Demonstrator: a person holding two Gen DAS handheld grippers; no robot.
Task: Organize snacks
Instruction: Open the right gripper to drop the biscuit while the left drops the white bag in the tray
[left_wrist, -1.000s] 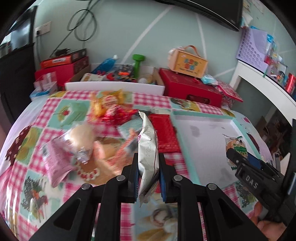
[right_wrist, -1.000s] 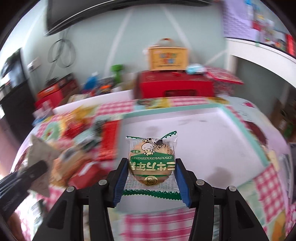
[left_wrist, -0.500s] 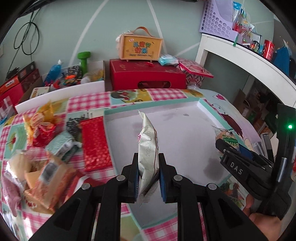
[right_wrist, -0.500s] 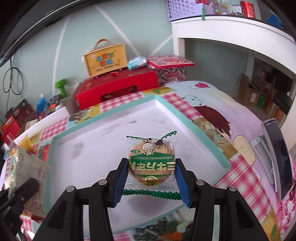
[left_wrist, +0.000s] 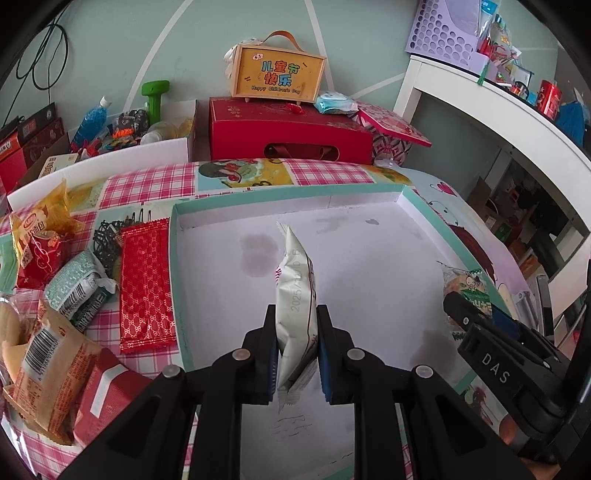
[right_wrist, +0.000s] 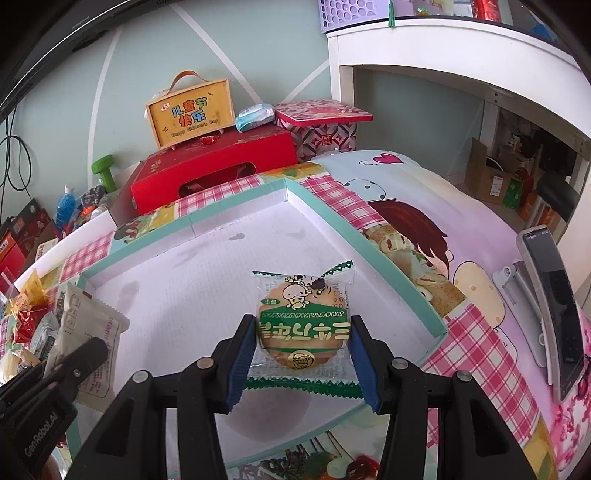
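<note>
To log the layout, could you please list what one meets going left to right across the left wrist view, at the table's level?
Orange barcoded snack bag → red patterned packet → white snack pouch held by the left hand-held gripper → green-and-white biscuit packet held by the right hand-held gripper.

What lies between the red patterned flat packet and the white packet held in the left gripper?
Left wrist view: the teal wall of the shallow tray, then bare white tray floor.

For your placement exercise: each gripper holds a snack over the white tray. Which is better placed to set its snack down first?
Right, probably. The right gripper holds its green biscuit pack flat above the white tray; the left gripper holds its white packet edge-up.
</note>
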